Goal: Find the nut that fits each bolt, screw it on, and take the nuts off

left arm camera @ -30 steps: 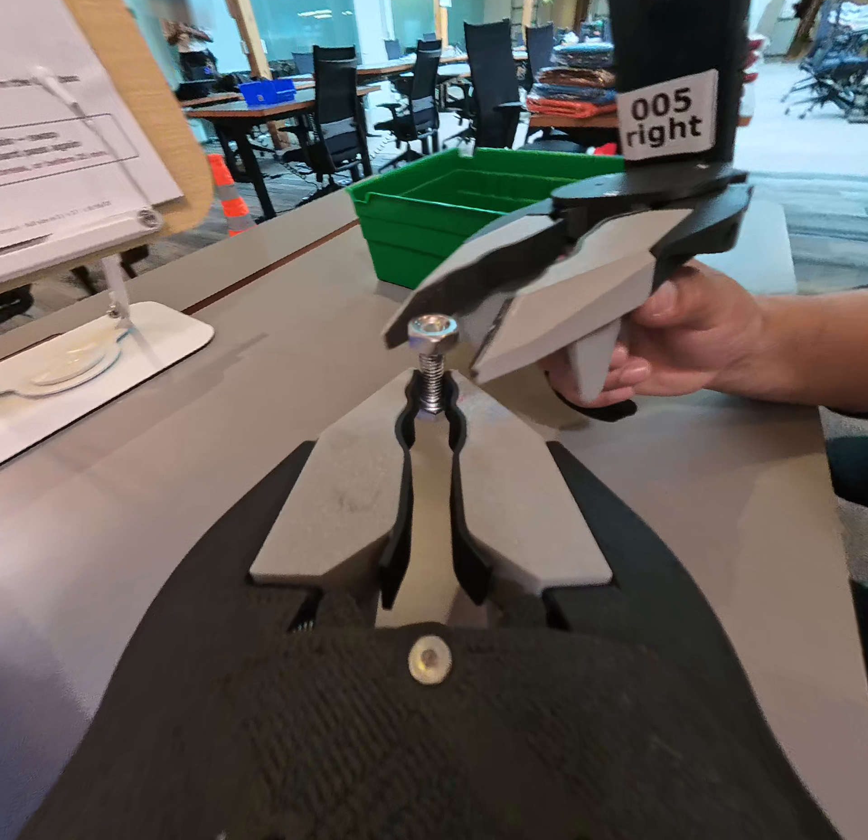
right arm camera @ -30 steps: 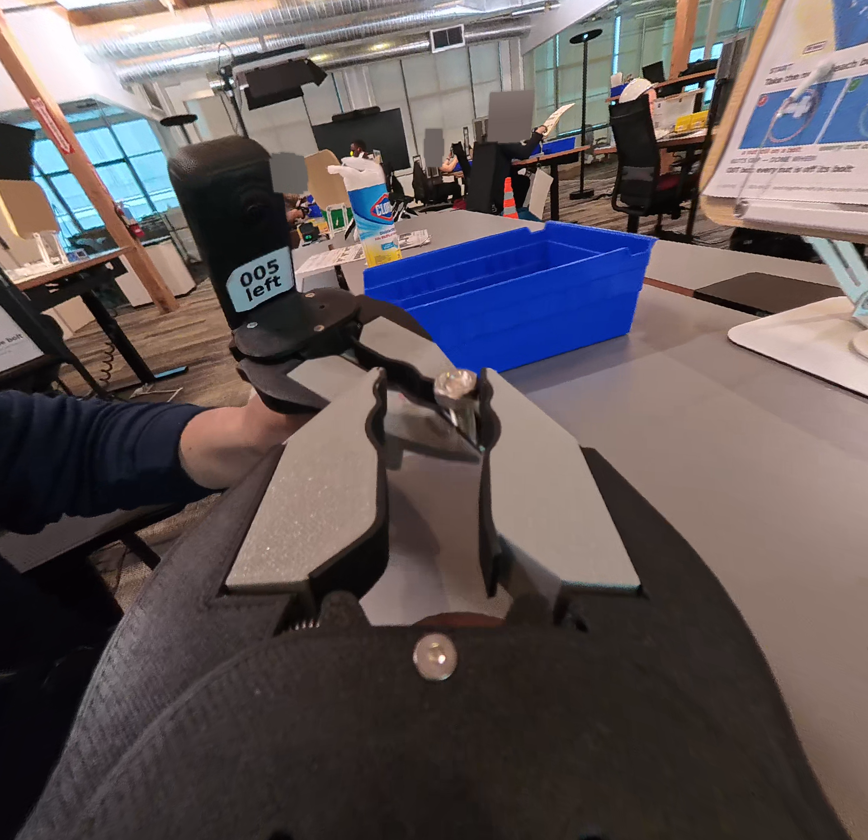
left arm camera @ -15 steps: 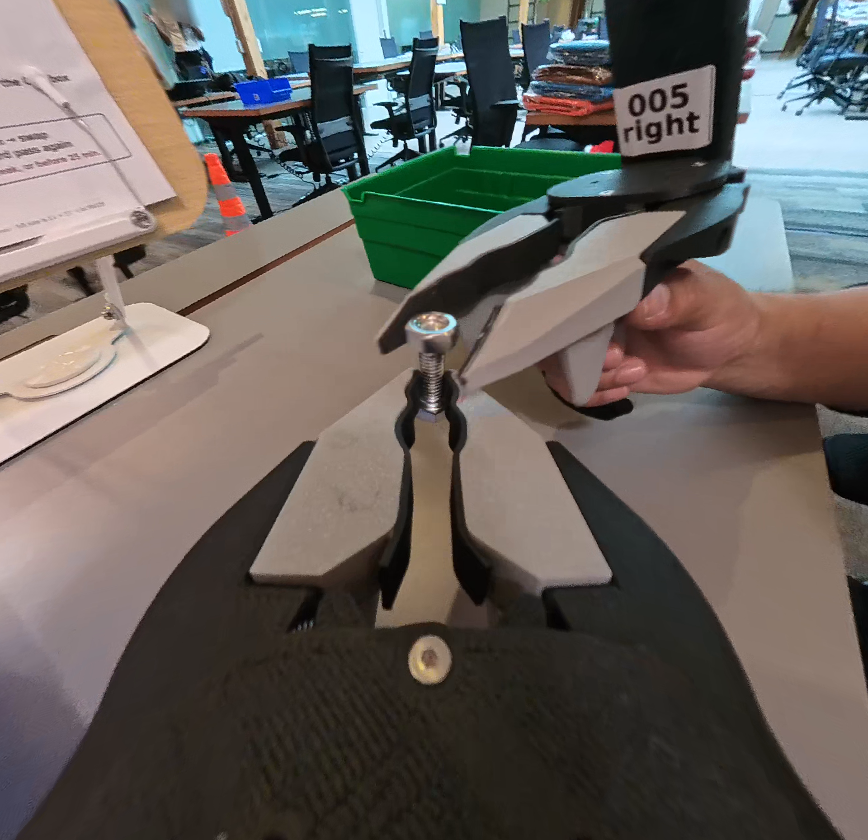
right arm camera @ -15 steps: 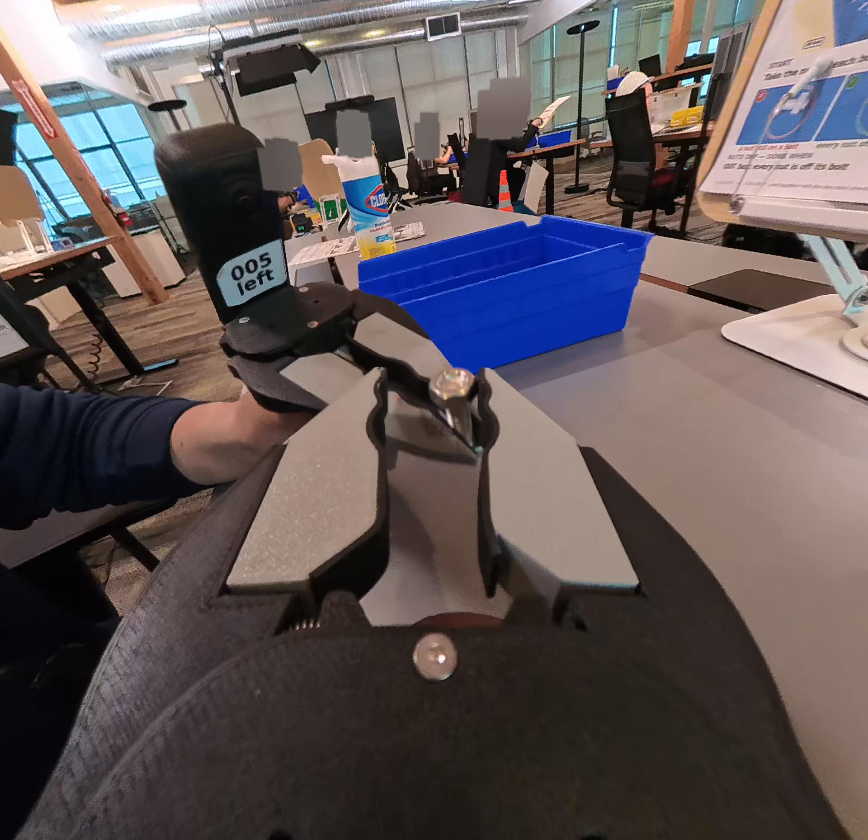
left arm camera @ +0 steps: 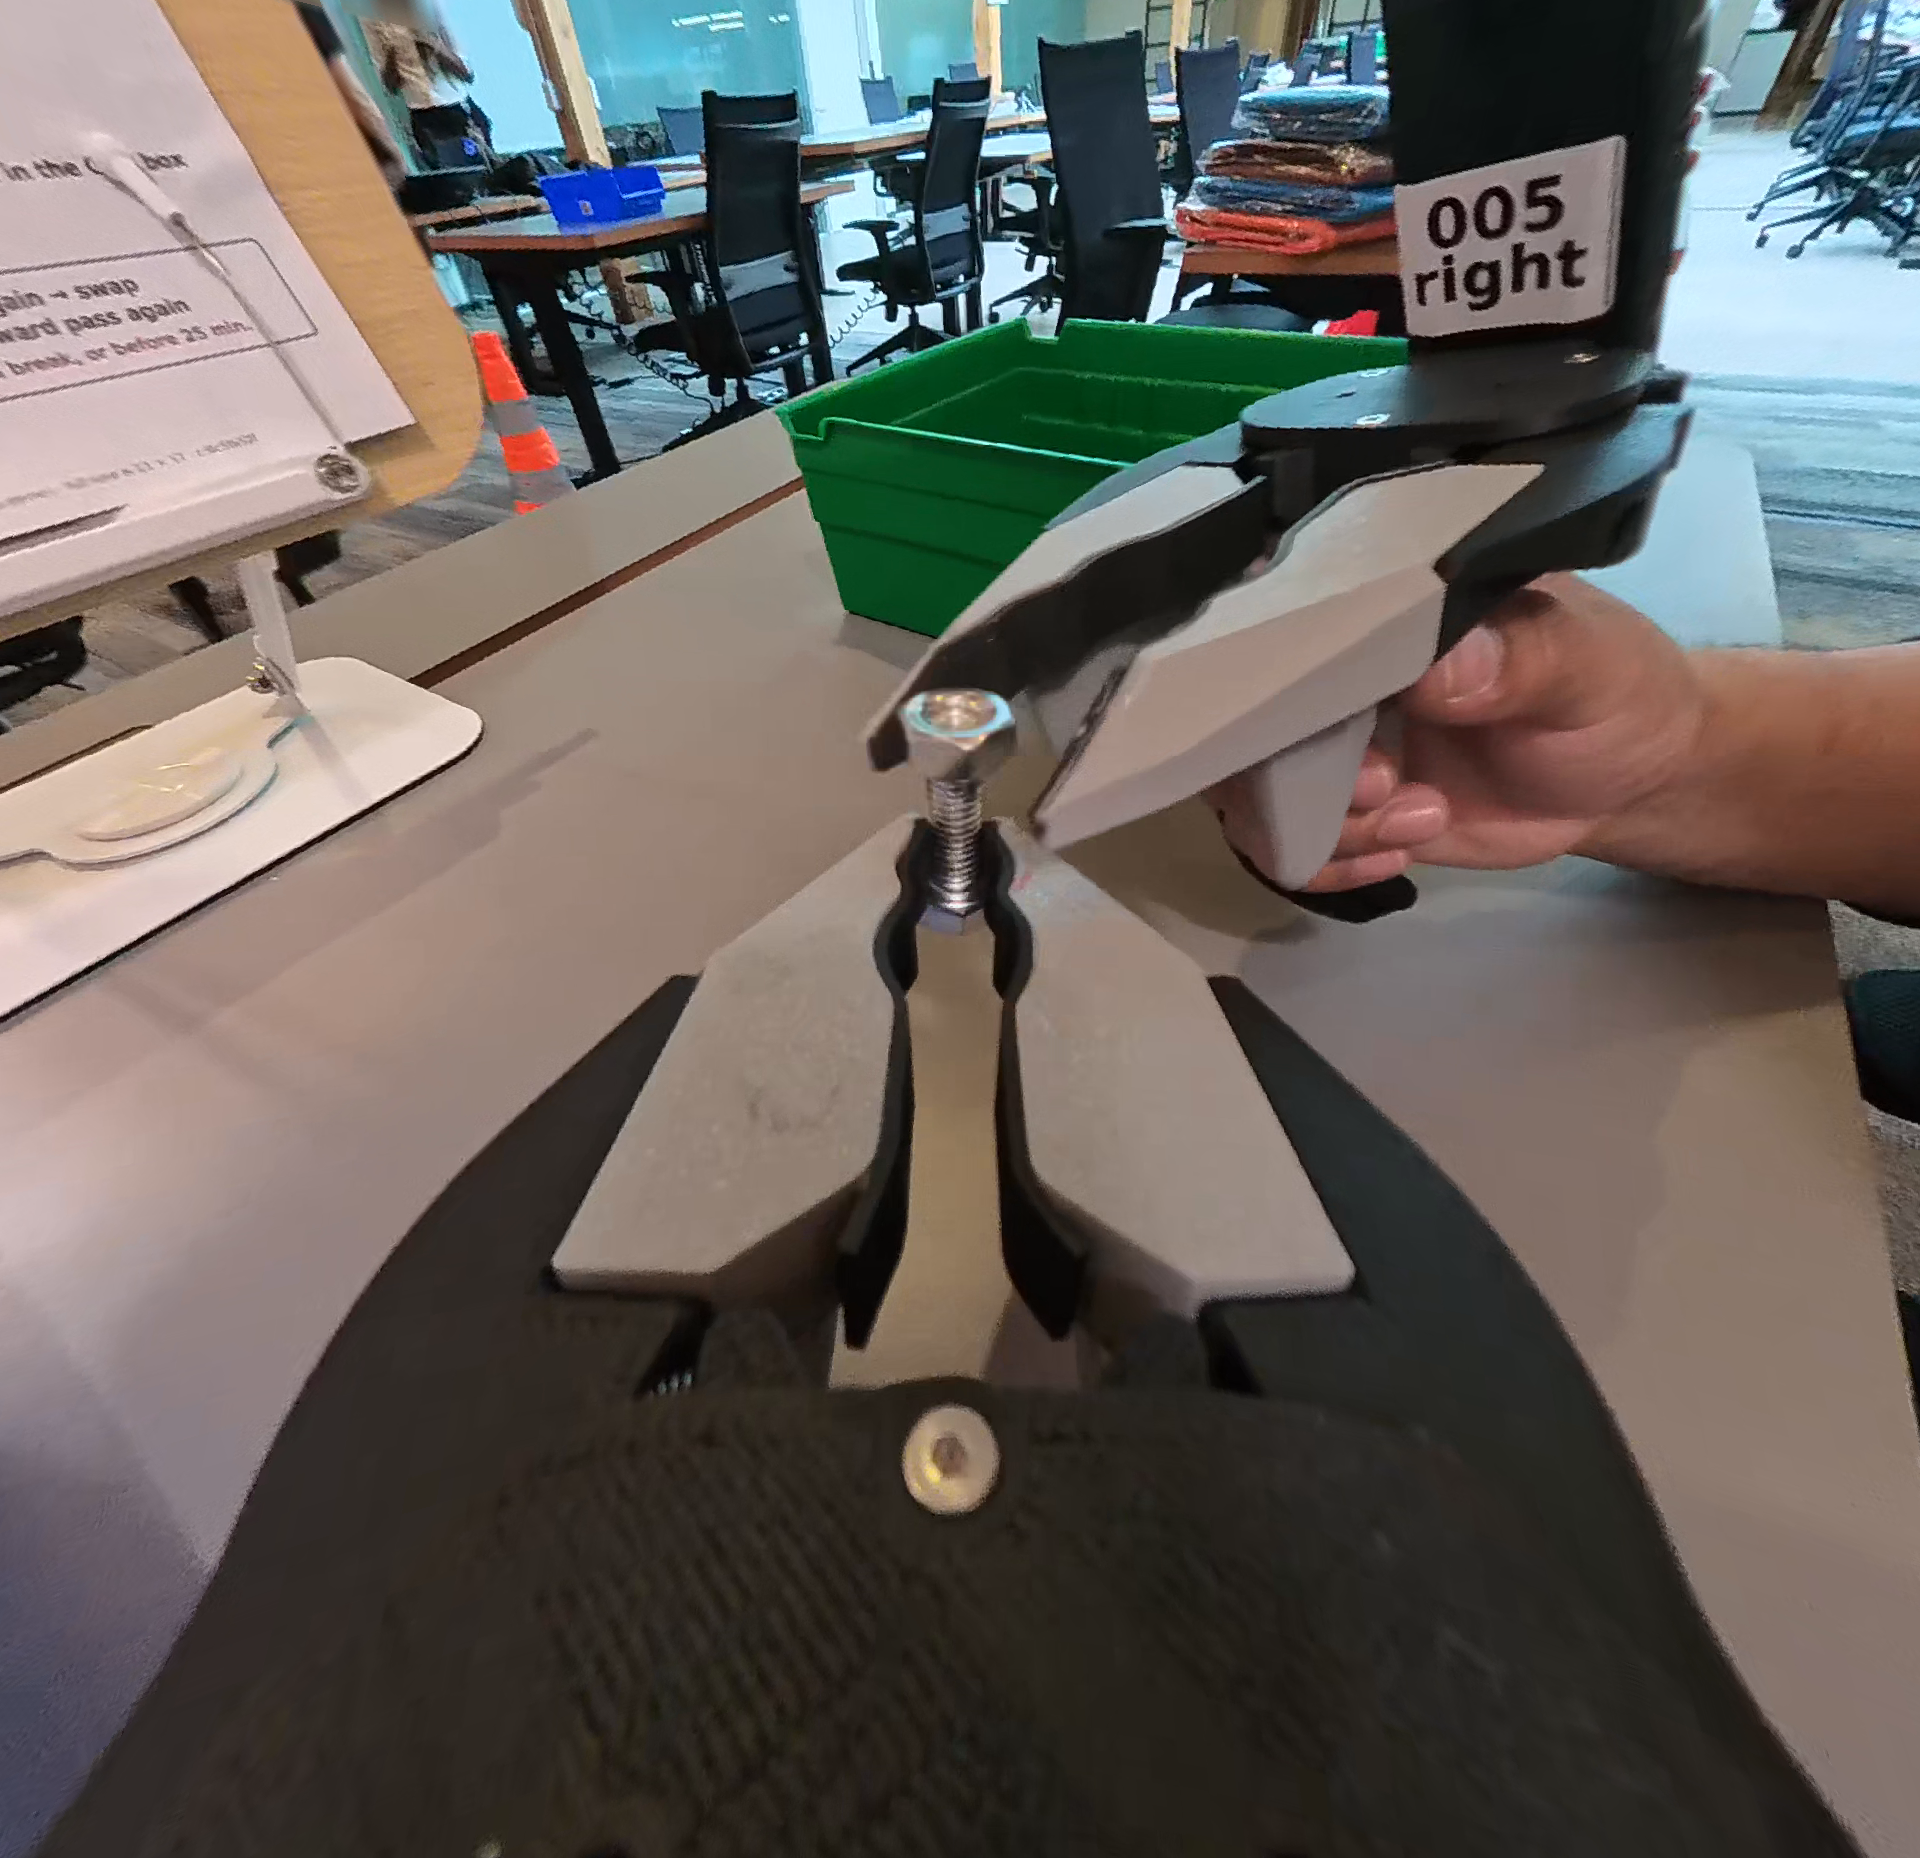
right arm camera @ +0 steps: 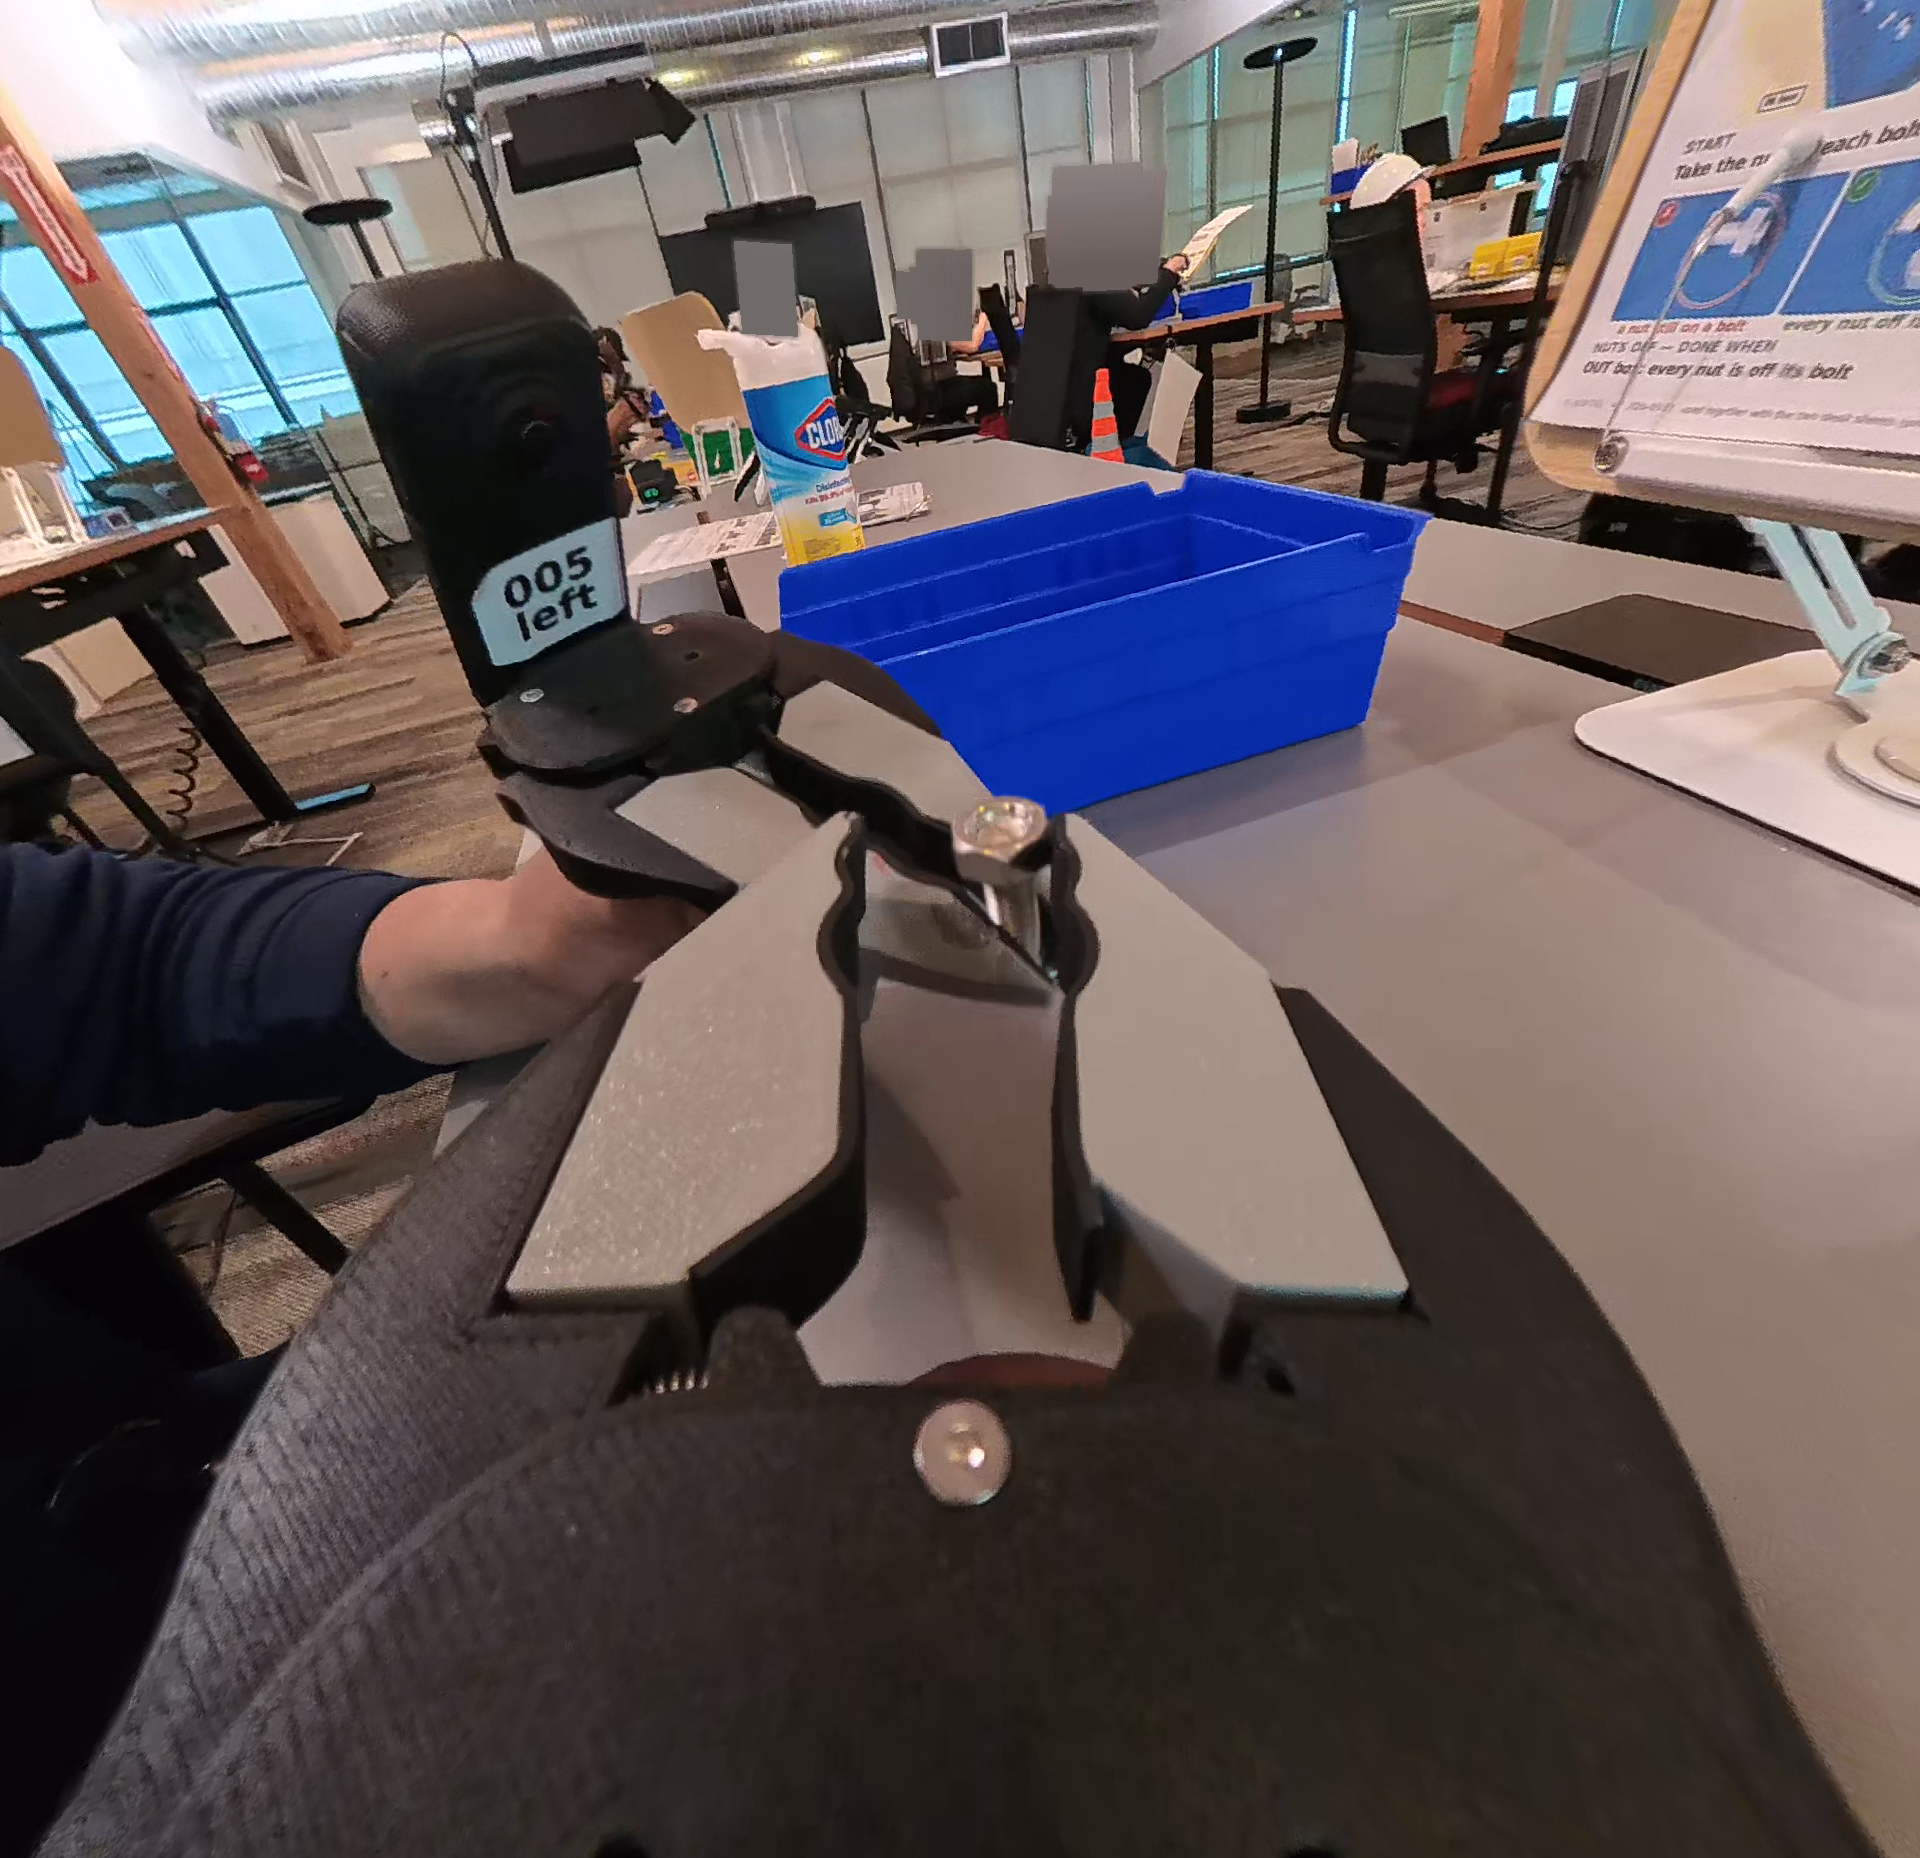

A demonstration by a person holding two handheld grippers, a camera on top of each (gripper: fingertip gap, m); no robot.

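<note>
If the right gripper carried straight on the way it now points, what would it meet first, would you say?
Probably the nut atop the bolt, already between the right gripper's open fingertips; beyond that, the left gripper holding the bolt.

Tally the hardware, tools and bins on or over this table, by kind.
Bolts: 1, bolt upright in the left tool
Nuts: 1, nut on its top end
Tools: 2, with right tool
Bins: 2, green bin, blue bin
Total: 6

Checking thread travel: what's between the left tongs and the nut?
Only bare bolt thread between the left tongs and the nut; the left wrist view shows it.
</note>
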